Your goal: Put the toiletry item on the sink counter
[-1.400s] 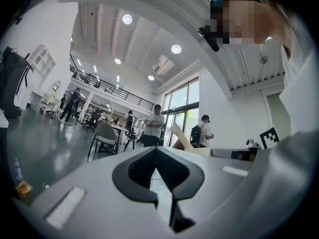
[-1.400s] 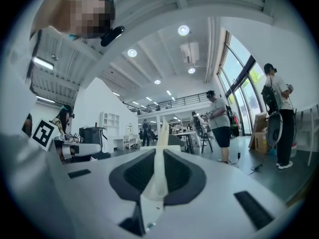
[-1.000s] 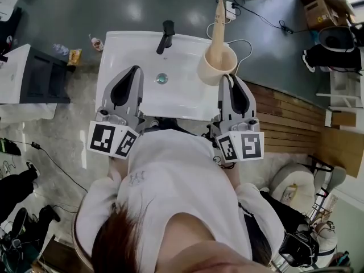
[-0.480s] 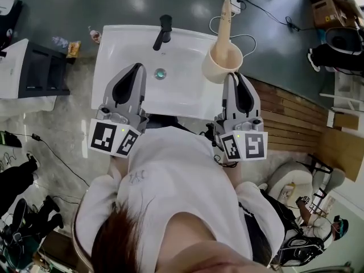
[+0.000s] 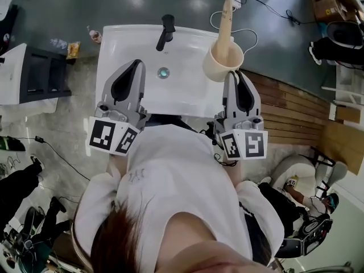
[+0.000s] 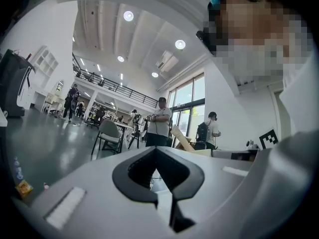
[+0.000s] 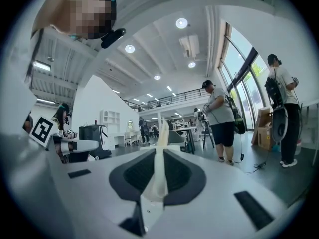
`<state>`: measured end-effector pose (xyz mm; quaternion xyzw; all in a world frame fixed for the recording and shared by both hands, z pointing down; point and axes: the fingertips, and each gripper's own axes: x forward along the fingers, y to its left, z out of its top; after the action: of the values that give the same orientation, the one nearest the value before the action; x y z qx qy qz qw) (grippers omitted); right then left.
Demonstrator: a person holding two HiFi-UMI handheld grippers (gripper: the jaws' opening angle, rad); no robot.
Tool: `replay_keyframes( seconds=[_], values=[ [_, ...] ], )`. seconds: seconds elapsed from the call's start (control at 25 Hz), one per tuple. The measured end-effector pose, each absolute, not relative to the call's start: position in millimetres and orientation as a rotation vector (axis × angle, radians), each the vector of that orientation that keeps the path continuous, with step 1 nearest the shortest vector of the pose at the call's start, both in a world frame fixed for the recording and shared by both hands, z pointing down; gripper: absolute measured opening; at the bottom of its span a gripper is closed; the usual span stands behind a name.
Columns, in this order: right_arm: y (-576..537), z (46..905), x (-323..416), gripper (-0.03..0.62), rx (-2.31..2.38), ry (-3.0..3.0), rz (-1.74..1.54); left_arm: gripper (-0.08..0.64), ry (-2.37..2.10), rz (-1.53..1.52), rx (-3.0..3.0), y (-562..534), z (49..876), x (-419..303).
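At sink (image 5: 114,44) right edge, right tongs (image 5: 236,75) pinch beige cup (image 5: 223,64); left tongs (image 5: 135,66) pressed together, empty, over left side.

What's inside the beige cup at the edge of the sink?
A long pale stick stands in the cup, poking out past its far rim. Its lower end and the cup's bottom are covered, so anything else inside can't be seen.

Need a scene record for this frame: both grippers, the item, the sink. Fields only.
left gripper: shut, empty, over the left side of the sink counter
right gripper: shut on the beige ladle, at its cup
beige ladle: at the counter's right edge, handle pointing away from the person; resting or lifted, cannot tell
sink counter: white, black faucet at the back, drain in the basin
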<state>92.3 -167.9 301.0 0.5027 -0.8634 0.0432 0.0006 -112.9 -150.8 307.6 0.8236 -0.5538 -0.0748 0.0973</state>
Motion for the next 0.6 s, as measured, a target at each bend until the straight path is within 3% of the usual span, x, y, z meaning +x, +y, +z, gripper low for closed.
replay_keyframes(
  seconds=[0.6],
  values=[
    [-180, 305, 88, 0.048, 1.674, -2.665, 0.11, -0.015, -1.572, -0.204, 2.466, -172, 316, -119]
  ],
)
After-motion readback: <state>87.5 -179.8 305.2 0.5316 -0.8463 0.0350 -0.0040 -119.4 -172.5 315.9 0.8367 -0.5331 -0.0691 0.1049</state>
